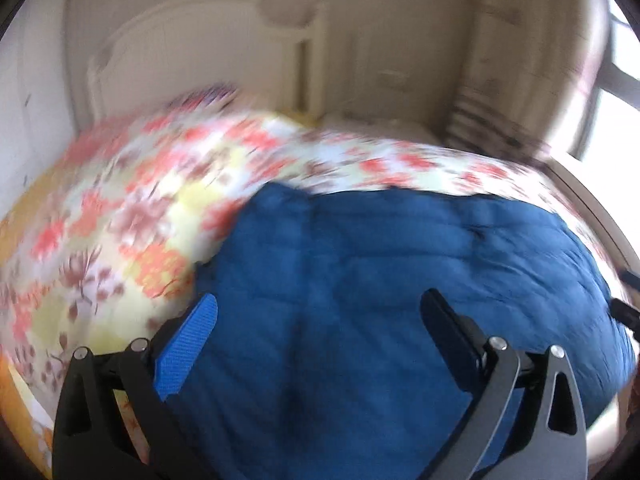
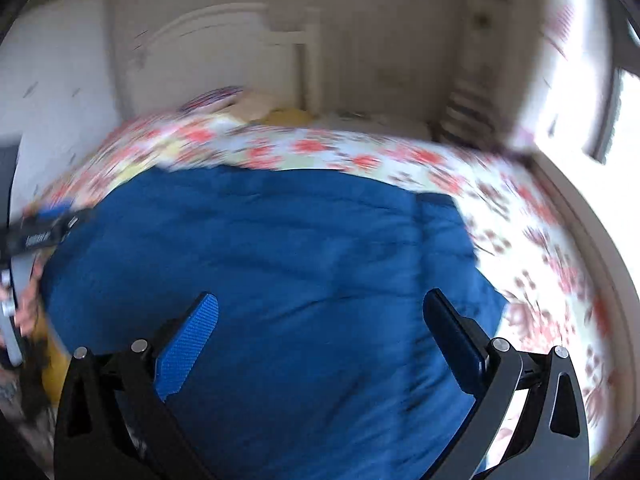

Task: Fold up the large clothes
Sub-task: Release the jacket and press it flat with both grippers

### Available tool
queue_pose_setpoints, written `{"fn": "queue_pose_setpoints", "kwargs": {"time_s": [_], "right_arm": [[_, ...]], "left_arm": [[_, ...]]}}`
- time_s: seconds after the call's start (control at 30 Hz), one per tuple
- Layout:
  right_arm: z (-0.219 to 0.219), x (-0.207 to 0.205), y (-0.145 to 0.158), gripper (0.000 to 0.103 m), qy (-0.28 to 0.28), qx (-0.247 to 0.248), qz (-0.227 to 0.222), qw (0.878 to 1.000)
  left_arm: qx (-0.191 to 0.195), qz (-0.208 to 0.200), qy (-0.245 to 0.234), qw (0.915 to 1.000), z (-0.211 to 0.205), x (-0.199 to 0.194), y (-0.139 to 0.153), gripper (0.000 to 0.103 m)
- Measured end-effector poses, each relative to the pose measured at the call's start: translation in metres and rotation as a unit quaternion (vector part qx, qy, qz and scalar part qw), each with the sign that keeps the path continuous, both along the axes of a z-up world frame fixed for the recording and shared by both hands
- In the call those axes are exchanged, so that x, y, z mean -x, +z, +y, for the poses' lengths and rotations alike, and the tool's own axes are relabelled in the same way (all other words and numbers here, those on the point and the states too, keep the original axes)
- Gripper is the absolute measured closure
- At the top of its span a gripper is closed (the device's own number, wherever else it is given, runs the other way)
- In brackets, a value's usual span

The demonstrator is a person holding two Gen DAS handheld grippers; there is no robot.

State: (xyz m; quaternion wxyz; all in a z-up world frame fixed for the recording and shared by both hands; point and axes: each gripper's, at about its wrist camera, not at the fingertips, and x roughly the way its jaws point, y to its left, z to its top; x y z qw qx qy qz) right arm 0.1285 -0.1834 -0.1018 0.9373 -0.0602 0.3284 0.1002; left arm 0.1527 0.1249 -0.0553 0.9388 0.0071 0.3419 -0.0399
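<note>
A large dark blue padded garment point(image 1: 380, 264) lies spread on a bed with a floral sheet point(image 1: 120, 208). It also fills the middle of the right wrist view point(image 2: 280, 248). My left gripper point(image 1: 320, 316) is open and empty, hovering above the garment near its left edge. My right gripper point(image 2: 322, 314) is open and empty above the garment's near right part. The left gripper shows at the left edge of the right wrist view point(image 2: 36, 232), held in a hand. Both views are blurred by motion.
A white headboard point(image 2: 216, 56) stands at the far end of the bed. Pillows point(image 2: 256, 108) lie below it. A curtain point(image 1: 496, 92) and a bright window point(image 1: 616, 112) are on the right. A white wall point(image 2: 60, 80) runs along the left.
</note>
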Motion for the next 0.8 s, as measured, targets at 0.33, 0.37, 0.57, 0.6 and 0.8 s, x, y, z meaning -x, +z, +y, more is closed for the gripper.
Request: {"fn": "queue_pose_setpoints", "kwargs": {"time_s": [0.33,0.37,0.57,0.6,0.8], "right_arm": [[0.059,0.006,-0.049,0.004,0.062,0.077,0.016,0.995],[0.057,0.006,-0.047,0.005,0.062,0.078,0.019,0.995],[0.017,0.026,-0.020,0.005,0.011,0.068,-0.006,0.998],[0.004,0.029,-0.019,0.005,0.002,0.060,-0.007,0.998],[-0.062,0.036,-0.053,0.004,-0.034,-0.058,0.034,0.997]], "left_arm": [[-0.082,0.020,-0.096,0.9918,-0.076,0.019,-0.055,0.002],[-0.072,0.028,-0.099,0.9921,-0.073,0.017,-0.053,0.002],[-0.042,0.007,-0.040,0.9983,-0.018,0.047,-0.034,0.002],[-0.040,0.002,-0.026,0.9989,-0.006,0.050,-0.034,0.002],[0.014,0.033,0.020,0.9991,0.063,0.058,-0.058,0.002]]}}
